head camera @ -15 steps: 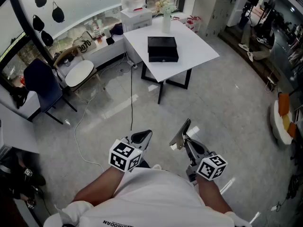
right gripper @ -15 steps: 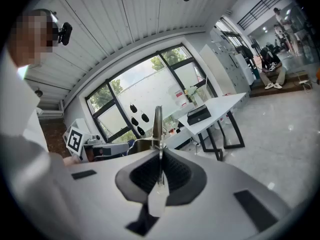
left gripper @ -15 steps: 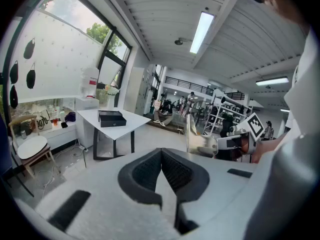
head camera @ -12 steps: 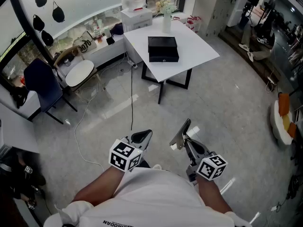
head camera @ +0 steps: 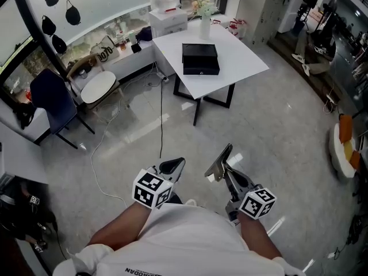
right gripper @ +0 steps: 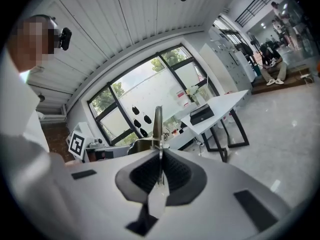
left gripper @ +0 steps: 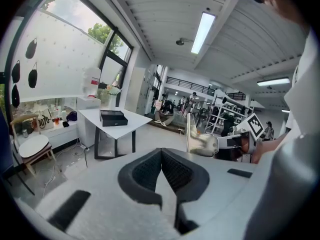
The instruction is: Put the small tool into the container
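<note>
One small tool [right gripper: 157,120], a thin metal strip, sticks up edge-on out of the right gripper [right gripper: 159,156]. The jaws are pinched tight on its lower end, I'd guess so it won't slip while being carried. The left gripper [left gripper: 161,156] is closed on nothing, just held alongside. The black container [head camera: 200,59] sits on the white table [head camera: 244,59], well apart across the floor, so nothing's gone in yet.
</note>
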Available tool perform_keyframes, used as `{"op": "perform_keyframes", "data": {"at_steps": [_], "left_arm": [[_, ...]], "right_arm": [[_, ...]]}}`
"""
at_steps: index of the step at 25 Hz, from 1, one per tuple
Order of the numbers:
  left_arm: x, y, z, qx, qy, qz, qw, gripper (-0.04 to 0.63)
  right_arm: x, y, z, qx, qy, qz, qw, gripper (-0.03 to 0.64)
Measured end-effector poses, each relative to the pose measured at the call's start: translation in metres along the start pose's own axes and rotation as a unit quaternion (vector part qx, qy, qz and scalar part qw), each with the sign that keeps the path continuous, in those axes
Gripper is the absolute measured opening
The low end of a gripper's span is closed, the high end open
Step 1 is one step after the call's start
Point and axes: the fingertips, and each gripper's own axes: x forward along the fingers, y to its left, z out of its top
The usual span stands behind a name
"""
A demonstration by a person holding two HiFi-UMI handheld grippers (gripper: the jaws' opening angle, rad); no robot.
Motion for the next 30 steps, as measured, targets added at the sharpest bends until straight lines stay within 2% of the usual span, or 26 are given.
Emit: {"op": "perform_keyframes", "data": {"at_steps": [20, 27, 30], "left_arm": [[0.001, -0.009, -0.001, 0.010, 0.005, -0.006, 0.9999, 0.009], [0.007, -0.009, 0.000, -0.021, 0.005, -0.015, 0.9997, 0.009], [0.009, -0.009, -0.001, -0.012, 0.008, -0.012, 0.9998, 0.009]], "right_arm": [[-0.008, -0.004, -0.006, 0.005, 0.002, -0.009, 1.000, 0.009], [-0.012, -0.013, -0.006, 0.018, -0.001, -0.018, 1.000, 0.009], [-0.012, -0.018, -0.005, 0.020, -0.001, -0.022, 1.000, 0.009]]}}
